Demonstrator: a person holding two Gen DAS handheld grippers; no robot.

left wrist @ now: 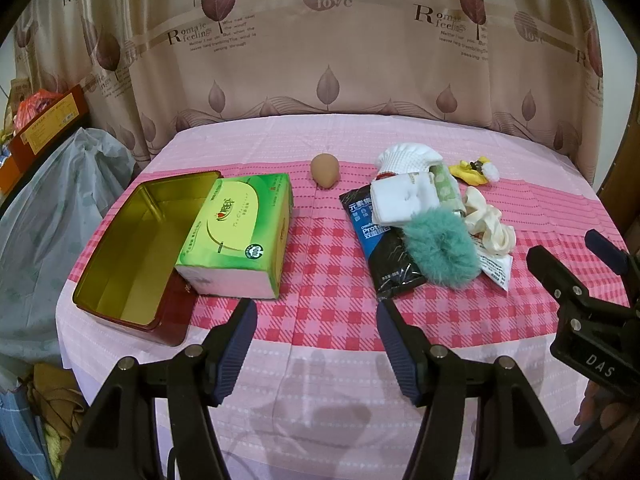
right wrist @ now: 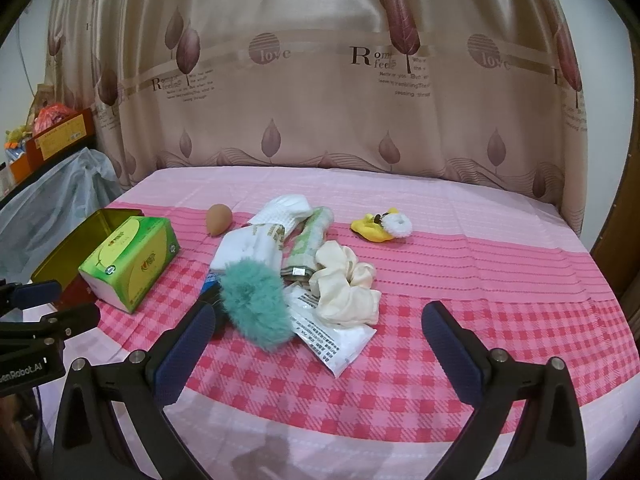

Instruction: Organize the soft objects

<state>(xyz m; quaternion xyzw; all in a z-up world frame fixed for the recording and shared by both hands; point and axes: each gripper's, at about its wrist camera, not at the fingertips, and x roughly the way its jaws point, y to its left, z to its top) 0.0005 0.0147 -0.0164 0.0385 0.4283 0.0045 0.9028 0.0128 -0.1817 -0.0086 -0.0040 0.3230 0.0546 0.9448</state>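
An open gold tin box sits at the left, and a green tissue pack leans on its right rim. A pile to the right holds a teal furry scrunchie, a cream scrunchie, white socks, a black packet and a white sachet. A beige sponge egg and a yellow-white hair tie lie farther back. My left gripper is open over the near cloth. My right gripper is open, just short of the pile.
A pink checked cloth covers the table, whose near edge lies under the grippers. A leaf-print curtain hangs behind. A grey plastic bag and shelves with boxes stand at the left.
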